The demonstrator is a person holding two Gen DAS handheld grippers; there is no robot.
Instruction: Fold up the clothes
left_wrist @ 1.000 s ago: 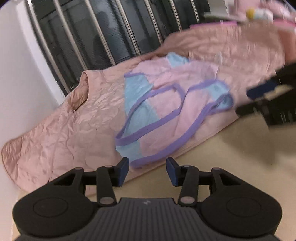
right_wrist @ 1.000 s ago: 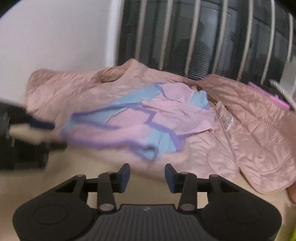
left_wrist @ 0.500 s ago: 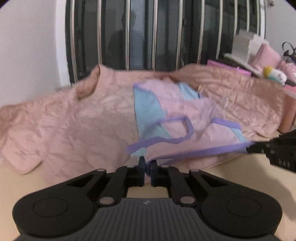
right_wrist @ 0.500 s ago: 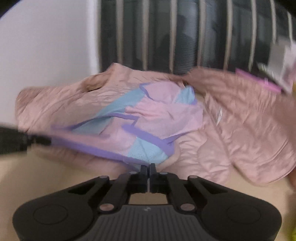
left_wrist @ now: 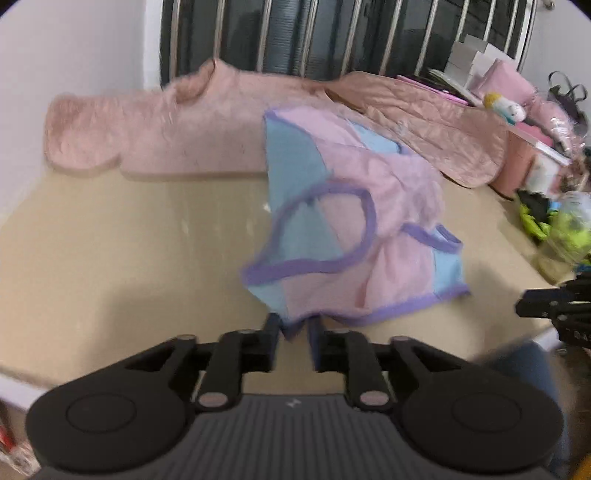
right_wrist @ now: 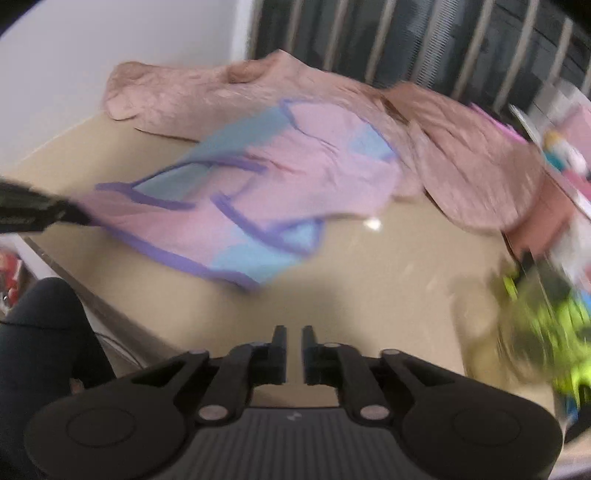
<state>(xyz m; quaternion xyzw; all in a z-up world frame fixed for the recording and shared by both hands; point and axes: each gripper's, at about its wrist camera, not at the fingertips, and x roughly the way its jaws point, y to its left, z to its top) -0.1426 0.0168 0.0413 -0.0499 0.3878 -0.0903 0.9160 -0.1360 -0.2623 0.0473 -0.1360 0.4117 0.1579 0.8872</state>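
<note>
Left gripper (left_wrist: 293, 330): jaws stand a little apart and have just been opening. A corner of the top (left_wrist: 343, 221) hangs between the fingers (left_wrist: 271, 332); whether the pads press on the cloth cannot be told from the blurred frame. In the right wrist view the left gripper (right_wrist: 79, 218) appears at the left edge, its tip at the purple hem of the top.

Right gripper (right_wrist: 293, 338): jaws stand a narrow gap apart and have just been opening. Nothing lies between the fingers (right_wrist: 279, 339). The gripper hovers over bare table (right_wrist: 369, 288), apart from the top. In the left wrist view it shows at the right edge (left_wrist: 524, 306), beside the top's right hem corner, not touching it.

Top: pink and light blue with purple trim. It lies on the table, crumpled, its near end toward the left gripper. Its far end rests on the quilt (left_wrist: 177, 129).

Quilt: dusty pink, spread along the far side of the table, below a barred window (left_wrist: 332, 33).

Right end of the table: boxes and pink items (left_wrist: 509, 85), and a yellow-green bundle (right_wrist: 546, 325), all blurred.

A dark-clothed knee (right_wrist: 40, 325) of the person shows at the lower left of the right wrist view.
</note>
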